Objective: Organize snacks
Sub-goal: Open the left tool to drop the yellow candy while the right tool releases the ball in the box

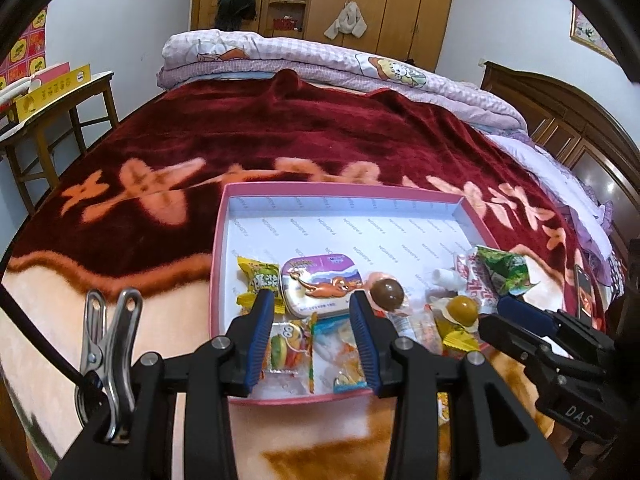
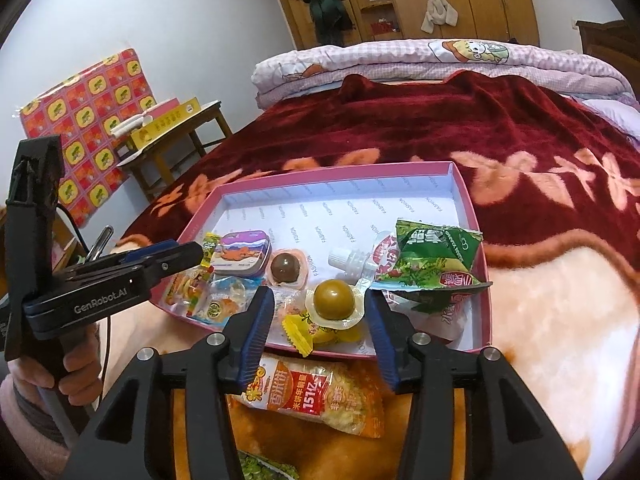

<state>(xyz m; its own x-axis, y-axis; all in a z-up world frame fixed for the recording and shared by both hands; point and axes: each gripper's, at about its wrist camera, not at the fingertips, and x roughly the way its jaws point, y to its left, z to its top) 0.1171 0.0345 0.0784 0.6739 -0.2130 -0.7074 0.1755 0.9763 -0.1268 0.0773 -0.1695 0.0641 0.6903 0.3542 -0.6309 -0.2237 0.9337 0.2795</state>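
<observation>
We fill the shallow pink cardboard box (image 2: 466, 200). Both our tongs, left (image 1: 312, 320) and right (image 2: 320, 322), are spread, holding nothing. Next, grab the orange rice-cracker bag (image 2: 312, 394) at six o'clock.

Both wrist fisheyes look steeply down, close in, toward twelve o'clock — sharing the shallow pink cardboard tray (image 1: 218, 264) (image 2: 468, 196).

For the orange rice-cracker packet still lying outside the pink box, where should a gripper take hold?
Grip the rice-cracker packet across its near long edge, coming from above with the right gripper, which is open just over it. It lies flat on the blanket, so only a pinched edge gives purchase.
</observation>
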